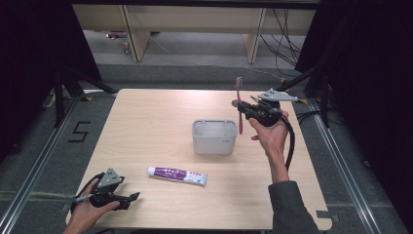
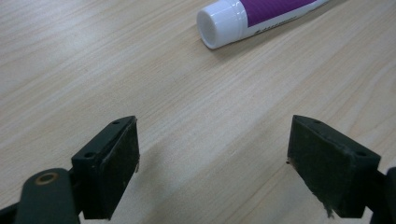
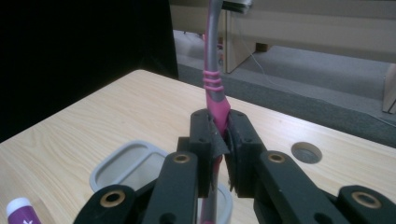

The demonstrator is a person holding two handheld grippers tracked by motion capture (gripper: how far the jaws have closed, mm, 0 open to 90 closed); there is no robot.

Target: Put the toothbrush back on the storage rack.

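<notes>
Right hand-held gripper (image 1: 242, 108) clamps pink toothbrush (image 1: 239, 105) upright, right-centre of frame; grey holder (image 1: 213, 138) sits just lower-left. Left hand-held gripper (image 1: 130, 199) wide, empty.

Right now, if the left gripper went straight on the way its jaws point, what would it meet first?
Probably the toothpaste tube, cap end first; the left gripper is open over bare table and the tube sits slightly off centre, so it might slip past.
</notes>
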